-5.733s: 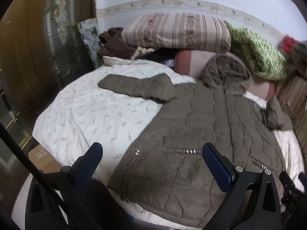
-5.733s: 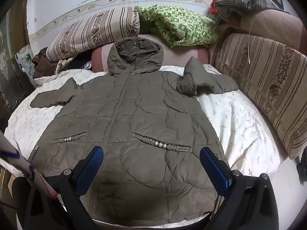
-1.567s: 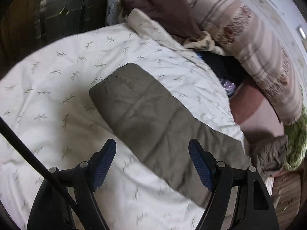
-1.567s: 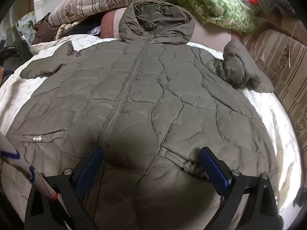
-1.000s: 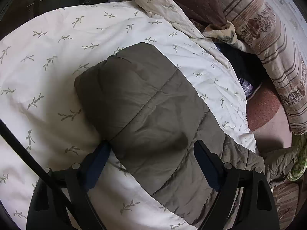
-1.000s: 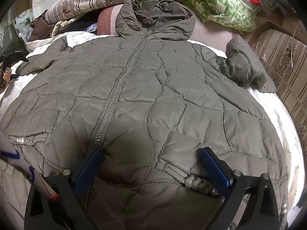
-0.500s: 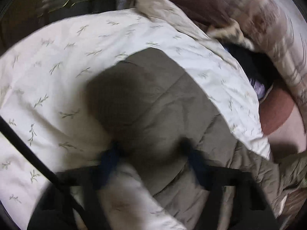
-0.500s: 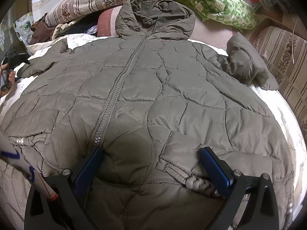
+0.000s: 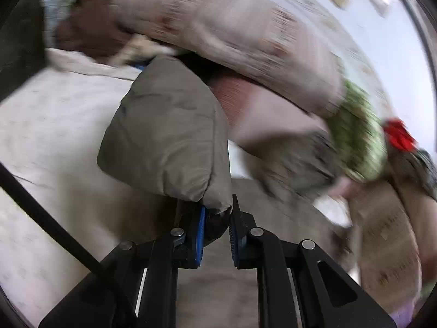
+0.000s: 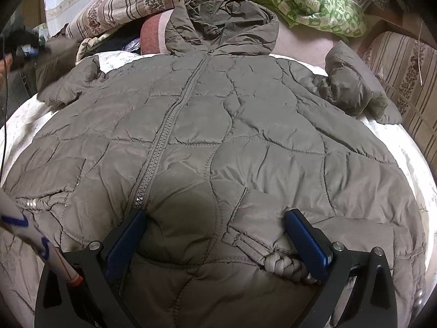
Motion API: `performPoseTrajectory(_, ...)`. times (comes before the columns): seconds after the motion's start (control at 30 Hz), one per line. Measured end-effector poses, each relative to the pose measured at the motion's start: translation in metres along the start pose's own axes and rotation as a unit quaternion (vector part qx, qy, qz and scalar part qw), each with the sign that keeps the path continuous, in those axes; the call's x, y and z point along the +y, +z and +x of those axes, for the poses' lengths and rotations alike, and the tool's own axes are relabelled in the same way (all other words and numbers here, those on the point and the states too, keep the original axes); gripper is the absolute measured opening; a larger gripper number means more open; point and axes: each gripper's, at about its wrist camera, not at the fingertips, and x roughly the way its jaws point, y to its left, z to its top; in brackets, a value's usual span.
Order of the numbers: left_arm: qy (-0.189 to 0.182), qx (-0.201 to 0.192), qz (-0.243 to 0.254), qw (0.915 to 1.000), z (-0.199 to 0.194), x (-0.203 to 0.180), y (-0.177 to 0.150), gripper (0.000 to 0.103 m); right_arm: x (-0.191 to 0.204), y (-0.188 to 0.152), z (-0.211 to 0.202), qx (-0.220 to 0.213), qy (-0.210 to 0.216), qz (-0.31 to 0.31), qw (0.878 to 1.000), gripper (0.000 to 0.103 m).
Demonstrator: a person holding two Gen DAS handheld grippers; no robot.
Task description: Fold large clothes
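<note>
Since a second ago: left gripper [image 9: 215,227] gone from wide apart over the flat sleeve [image 9: 169,134] to clamped on its cuff end, jaws having just closed with the padded fabric pinched between them; sleeve now lifted off the white quilt [image 9: 54,125], standing up in front of the camera, background smeared by motion. Seen blurred at the far left of the right wrist view too [image 10: 54,65].

No readable brand, label or writing anywhere on the jacket; only a zip and quilting seams.

Olive hooded jacket [image 10: 218,142] spread front-up on the quilt, long axis running from hem beside the camera to hood [image 10: 221,22] at the far end, hood pointing at the striped pillow [image 10: 142,0] and green cloth [image 10: 314,2]. Other sleeve bunched at the right edge [image 10: 352,87].

Right gripper [image 10: 215,235] with jaws wide apart, pressed onto the jacket's lower front, nothing clamped, a braided pocket trim [image 10: 286,265] just beside its right finger.
</note>
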Motion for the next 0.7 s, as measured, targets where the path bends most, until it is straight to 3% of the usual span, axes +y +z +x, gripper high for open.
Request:
performPoseTrajectory(0.07, -0.034, 0.017, 0.015, 0.9992, 0.010, -0.030, -0.025, 0.014, -0.002, 0.000, 0.000, -0.001, 0.004, 0.003, 1.000, 0.103)
performPoseTrajectory(0.2, -0.061, 0.070, 0.028, 0.9953, 0.049, -0.068, -0.084, 0.015, -0.003, 0.000, 0.000, -0.002, 0.010, 0.008, 1.000, 0.103)
performPoseTrajectory(0.33, 0.002, 0.106, 0.056, 0.9927, 0.081, -0.083, -0.137, 0.023, -0.004, 0.000, 0.000, -0.002, 0.014, 0.010, 1.000, 0.103)
performPoseTrajectory(0.4, 0.002, 0.113, 0.054, 0.9922, 0.077, -0.083, -0.152, 0.034, -0.004, 0.000, 0.000, -0.002, 0.015, 0.010, 1.000, 0.103)
performPoseTrajectory(0.43, -0.003, 0.105, 0.051, 0.9932, 0.066, -0.083, -0.159, 0.038, -0.005, 0.000, 0.000, -0.001, 0.015, 0.010, 1.000, 0.103)
performPoseTrajectory(0.5, -0.003, 0.082, 0.054, 0.9952, 0.042, -0.087, -0.169, 0.062, -0.005, 0.000, 0.001, 0.001, 0.015, 0.010, 1.000, 0.103)
performPoseTrajectory(0.53, 0.004, 0.065, 0.063, 0.9959, 0.028, -0.089, -0.172, 0.066, -0.004, 0.001, 0.001, 0.004, 0.014, 0.008, 1.000, 0.103)
performPoseTrajectory(0.6, 0.039, 0.022, 0.094, 0.9946, 0.006, -0.092, -0.177, 0.070, -0.004, 0.007, -0.002, 0.014, 0.012, 0.000, 1.000, 0.103)
performPoseTrajectory(0.7, 0.132, -0.025, 0.136, 0.9816, -0.012, -0.088, -0.176, 0.072, -0.010, 0.027, -0.019, 0.005, 0.048, 0.020, 0.999, 0.102)
